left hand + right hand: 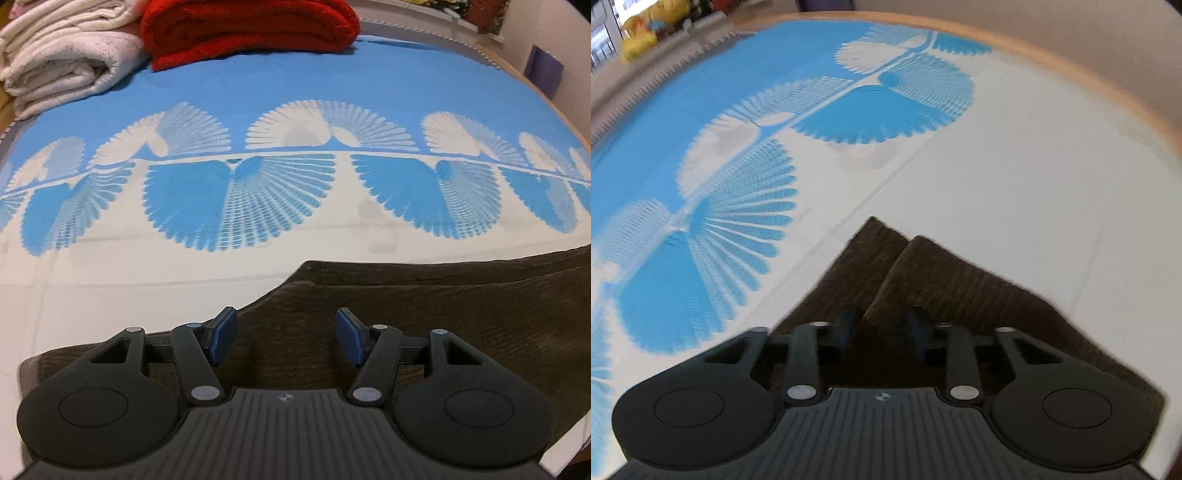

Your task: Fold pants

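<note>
A: Two grippers work over brown pants [424, 317] spread on a blue-and-white patterned bedcover [295, 88]; at far left a cream blanket [62, 55] sits folded beside a red blanket [251, 26]; the left gripper [286, 332] hangs above the cloth near its edge, jaws about half open, nothing between the pads

B: And the right?

A: The right gripper [882, 328], in its own blurred view, has its jaws drawn close together around a raised ridge of the pants [923, 280] where two layers overlap; whether the pads truly pinch the fabric I cannot tell

B: Which step, then?

A: By my reading, taking hold for a fold; the right looks nearly set, the left not yet gripping

B: What does the next move call for?

A: Likely the left lowering to the cloth and closing on it, so both ends lift together and the fold lands square; an uneven lift could skew the layers
</note>
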A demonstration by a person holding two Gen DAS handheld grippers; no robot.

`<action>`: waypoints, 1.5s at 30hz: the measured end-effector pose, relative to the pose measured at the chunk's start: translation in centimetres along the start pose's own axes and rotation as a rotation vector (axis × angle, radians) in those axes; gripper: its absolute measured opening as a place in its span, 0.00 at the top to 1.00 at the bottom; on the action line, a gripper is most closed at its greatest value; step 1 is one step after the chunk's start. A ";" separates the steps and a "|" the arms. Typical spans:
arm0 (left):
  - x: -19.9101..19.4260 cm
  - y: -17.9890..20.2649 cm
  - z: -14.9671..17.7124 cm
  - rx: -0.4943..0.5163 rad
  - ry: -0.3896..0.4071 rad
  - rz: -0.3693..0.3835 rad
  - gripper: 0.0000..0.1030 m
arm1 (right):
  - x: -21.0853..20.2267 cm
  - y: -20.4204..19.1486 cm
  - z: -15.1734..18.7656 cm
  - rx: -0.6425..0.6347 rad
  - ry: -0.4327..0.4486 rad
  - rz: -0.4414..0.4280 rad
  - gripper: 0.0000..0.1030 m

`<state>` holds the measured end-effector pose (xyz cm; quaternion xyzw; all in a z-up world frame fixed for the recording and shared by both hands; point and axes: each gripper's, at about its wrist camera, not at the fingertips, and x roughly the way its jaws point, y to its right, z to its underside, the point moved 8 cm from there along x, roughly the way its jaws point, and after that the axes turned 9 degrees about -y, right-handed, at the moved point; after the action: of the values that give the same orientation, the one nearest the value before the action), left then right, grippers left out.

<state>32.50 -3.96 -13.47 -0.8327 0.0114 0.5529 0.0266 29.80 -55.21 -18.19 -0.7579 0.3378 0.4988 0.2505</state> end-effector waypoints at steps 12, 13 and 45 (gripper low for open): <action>1.1 2.7 -1.8 0.033 0.021 0.082 0.38 | -0.8 2.6 -2.6 0.241 0.044 -0.162 0.94; 1.3 2.7 -1.9 0.036 0.019 0.081 0.38 | -0.2 2.8 -2.4 0.236 0.024 -0.165 0.93; -3.9 0.2 -3.7 -0.008 0.118 0.147 0.57 | -2.1 21.7 4.0 0.259 -0.188 -0.308 0.37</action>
<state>34.37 -4.45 -8.51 -0.8609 0.0718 0.5033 -0.0183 10.35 -65.85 -18.66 -0.7120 0.2546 0.4757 0.4494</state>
